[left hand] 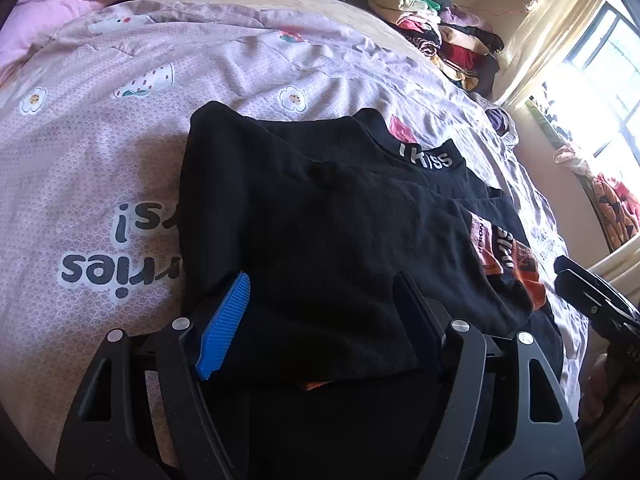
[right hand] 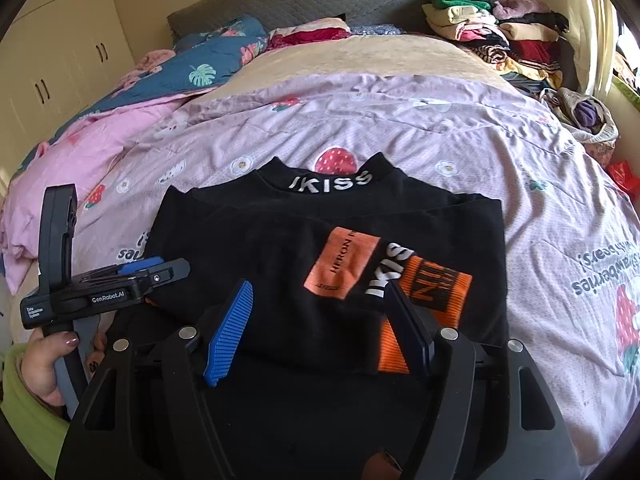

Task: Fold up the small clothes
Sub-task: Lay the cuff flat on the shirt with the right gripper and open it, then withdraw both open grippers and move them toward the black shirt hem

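A black shirt (left hand: 320,208) with an orange print and a white "IKISS" collar lies partly folded on the bed; the right wrist view shows the shirt (right hand: 260,240) with its lower part turned up over the chest. My left gripper (left hand: 320,284) is open over the shirt's near left edge, its pads apart and pressing on nothing. My right gripper (right hand: 318,286) is open over the near edge by the orange print, cloth lying below the gap. The left gripper (right hand: 152,268) shows at the left of the right wrist view, held by a hand (right hand: 44,360).
A lilac strawberry-print bedsheet (right hand: 440,128) covers the bed. A tall pile of folded clothes (right hand: 500,32) sits at the far right corner. A blue leaf-print quilt (right hand: 200,68) and pink bedding lie far left. A bright window (left hand: 600,80) is on the right.
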`<control>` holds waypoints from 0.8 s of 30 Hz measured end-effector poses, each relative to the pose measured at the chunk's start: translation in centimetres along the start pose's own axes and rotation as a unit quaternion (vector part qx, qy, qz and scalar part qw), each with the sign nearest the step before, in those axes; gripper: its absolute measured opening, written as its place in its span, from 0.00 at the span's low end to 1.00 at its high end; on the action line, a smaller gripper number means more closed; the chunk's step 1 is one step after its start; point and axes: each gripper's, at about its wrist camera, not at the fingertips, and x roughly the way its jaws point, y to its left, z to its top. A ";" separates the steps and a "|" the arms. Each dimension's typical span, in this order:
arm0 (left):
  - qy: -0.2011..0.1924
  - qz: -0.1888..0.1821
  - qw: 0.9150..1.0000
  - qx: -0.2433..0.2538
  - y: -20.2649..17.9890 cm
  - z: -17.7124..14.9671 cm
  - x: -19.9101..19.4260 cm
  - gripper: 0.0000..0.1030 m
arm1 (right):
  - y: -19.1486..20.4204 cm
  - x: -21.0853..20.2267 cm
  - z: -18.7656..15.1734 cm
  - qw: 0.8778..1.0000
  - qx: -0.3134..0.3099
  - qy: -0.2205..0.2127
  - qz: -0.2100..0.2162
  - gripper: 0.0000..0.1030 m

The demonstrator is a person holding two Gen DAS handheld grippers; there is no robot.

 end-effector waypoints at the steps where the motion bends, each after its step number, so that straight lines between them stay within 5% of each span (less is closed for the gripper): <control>1: 0.000 -0.001 1.000 0.000 0.0 0.0 0.0 0.64 | 0.1 0.3 0.0 1.000 -0.002 0.004 0.003 0.66; 13: -0.002 -0.005 1.000 -0.006 0.1 -0.1 -0.2 0.64 | -1.3 5.6 -2.4 0.994 0.024 0.100 -0.042 0.80; 24: -0.004 -0.006 1.000 -0.008 0.1 -0.1 -0.6 0.64 | -1.3 2.1 -2.7 0.997 0.048 0.055 -0.028 0.90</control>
